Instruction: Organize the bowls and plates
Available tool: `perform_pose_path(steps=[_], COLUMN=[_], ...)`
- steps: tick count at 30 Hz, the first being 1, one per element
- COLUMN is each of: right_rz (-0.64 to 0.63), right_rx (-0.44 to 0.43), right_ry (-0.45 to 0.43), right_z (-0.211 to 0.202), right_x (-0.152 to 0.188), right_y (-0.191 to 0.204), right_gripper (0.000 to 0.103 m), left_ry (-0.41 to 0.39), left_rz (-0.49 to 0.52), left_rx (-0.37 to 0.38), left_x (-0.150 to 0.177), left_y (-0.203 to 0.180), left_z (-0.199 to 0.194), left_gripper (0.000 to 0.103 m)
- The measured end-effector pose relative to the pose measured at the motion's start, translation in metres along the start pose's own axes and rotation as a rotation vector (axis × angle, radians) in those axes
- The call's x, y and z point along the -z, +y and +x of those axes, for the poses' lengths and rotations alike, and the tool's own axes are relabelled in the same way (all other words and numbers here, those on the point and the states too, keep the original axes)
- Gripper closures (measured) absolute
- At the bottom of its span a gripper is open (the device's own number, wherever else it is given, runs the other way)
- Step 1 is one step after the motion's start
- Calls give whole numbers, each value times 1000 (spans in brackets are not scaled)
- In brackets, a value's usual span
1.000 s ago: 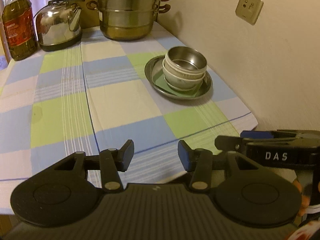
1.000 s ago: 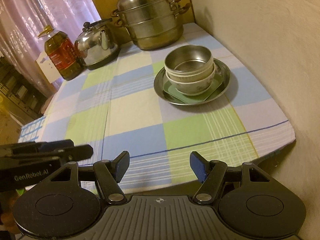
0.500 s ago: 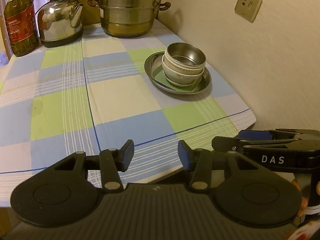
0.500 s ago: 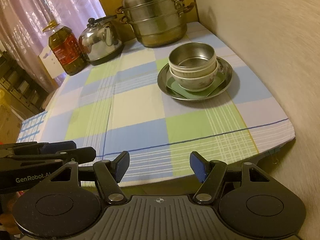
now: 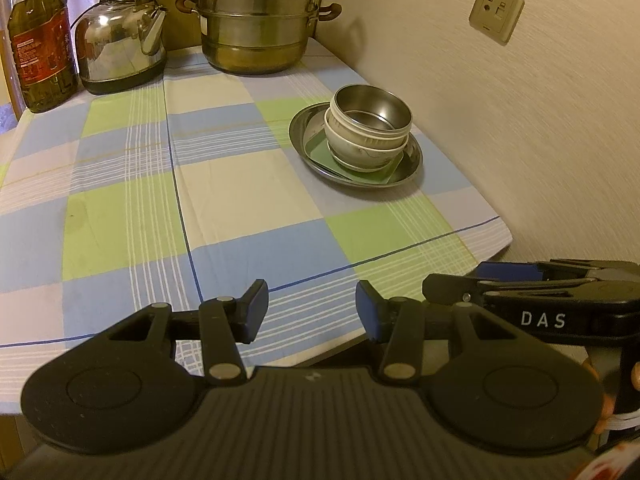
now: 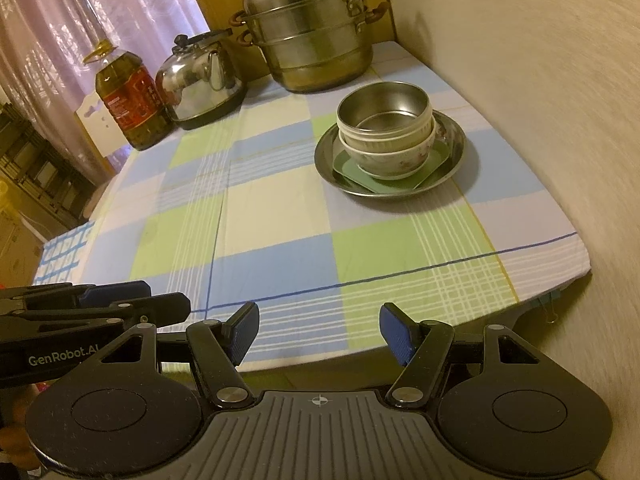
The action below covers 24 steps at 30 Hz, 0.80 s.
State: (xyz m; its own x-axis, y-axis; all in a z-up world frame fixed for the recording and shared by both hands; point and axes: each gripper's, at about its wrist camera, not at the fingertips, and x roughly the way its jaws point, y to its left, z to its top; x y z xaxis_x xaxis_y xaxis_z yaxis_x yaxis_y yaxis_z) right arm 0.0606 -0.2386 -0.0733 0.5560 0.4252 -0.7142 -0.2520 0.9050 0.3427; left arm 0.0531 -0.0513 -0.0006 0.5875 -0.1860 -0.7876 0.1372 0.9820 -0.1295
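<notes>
Hovering off the counter (image 5: 240, 200) edge, both the left tool (image 5: 308, 308) and right tool (image 6: 318, 330) are spread and empty. The stacked bowls (image 6: 386, 128) on the steel plate (image 6: 456, 148) sit well ahead, slightly right. I'd leave them; the stack looks tidy already.

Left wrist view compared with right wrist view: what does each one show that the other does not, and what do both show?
Only the left wrist view shows the full wall socket. Only the right wrist view shows the pink curtain and the dark shelving on the left. Both show the steel bowl nested in white bowls on a green square plate in a round metal plate, plus the steamer pot, kettle, oil bottle and both open, empty grippers: left gripper, right gripper.
</notes>
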Motion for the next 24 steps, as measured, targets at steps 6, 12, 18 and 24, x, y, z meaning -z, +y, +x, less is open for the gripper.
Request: perform_pose_path(steps=[6,12,18,24], right_rz=[1,1,7,10], right_rx=[4,2,6,10], right_ry=[2,0,-2,-3], right_z=[0,0,1,0], right_x=[0,0,-1,-1], right_y=[0,0,-2,-2], right_gripper=[36,36,36,36], left_ry=[-1,-1,-1,0], left_rz=[1,3,5,5], left_rx=[0,1,4,4], left_x=[0,0,0,-2], left_y=[0,0,-1,-2], left_z=[0,0,1,2], left_gripper=[58,58,58,58])
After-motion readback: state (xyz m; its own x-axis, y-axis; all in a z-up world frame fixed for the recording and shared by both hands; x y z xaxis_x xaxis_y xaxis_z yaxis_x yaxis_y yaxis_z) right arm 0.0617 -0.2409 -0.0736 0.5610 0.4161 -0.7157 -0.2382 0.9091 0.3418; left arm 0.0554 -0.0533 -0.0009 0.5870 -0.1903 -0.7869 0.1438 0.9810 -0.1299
